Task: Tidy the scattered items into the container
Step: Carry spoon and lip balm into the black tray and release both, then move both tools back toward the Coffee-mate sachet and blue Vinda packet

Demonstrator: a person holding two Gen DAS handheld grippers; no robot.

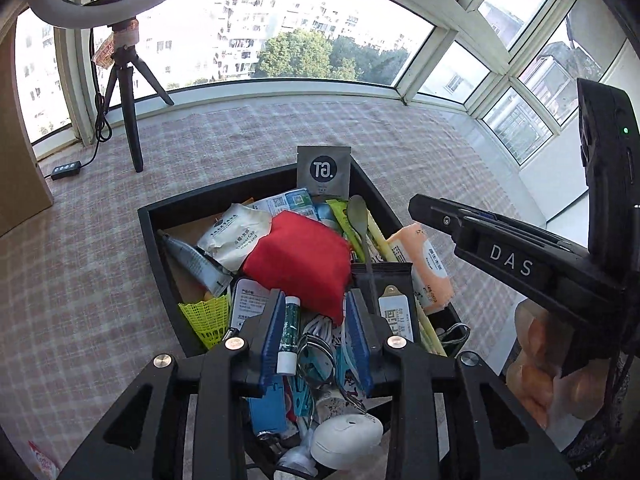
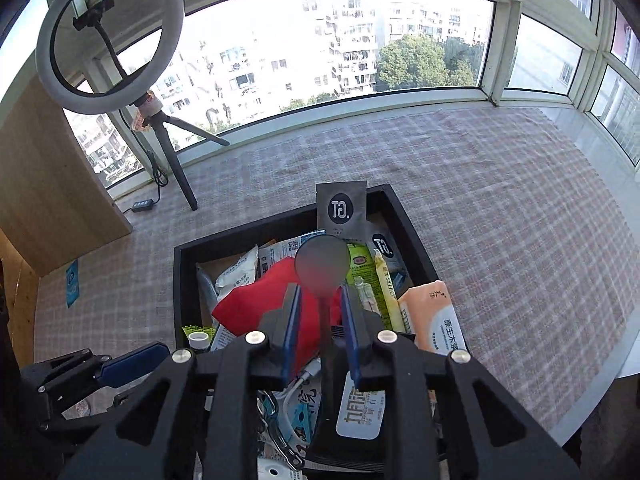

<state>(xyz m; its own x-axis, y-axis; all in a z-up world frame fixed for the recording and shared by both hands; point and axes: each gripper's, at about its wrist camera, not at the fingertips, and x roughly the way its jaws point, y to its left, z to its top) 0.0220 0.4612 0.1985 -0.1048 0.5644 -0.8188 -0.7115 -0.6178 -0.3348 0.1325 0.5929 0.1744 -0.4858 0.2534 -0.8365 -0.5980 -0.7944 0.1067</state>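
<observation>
Black container (image 1: 160,240), frame centre, brims with items. Left gripper (image 1: 316,320) spread beside a lip-balm tube (image 1: 289,332); right gripper (image 2: 318,328) spread around a spoon (image 2: 322,268). Tidying looks nearly done.

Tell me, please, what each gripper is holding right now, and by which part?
The left gripper has a green lip-balm tube beside its left finger; a grip cannot be told. The right gripper has the spoon handle between its fingers, apparently unpinched.

A matt black plastic container (image 1: 152,236) sits on a woven checked cloth covering the tabletop (image 1: 100,248). Inside, a soft red fabric pouch (image 1: 298,264) lies among glossy foil and paper sachets (image 1: 323,170); blue rubbery pads line the black plastic fingers (image 1: 272,336).
</observation>
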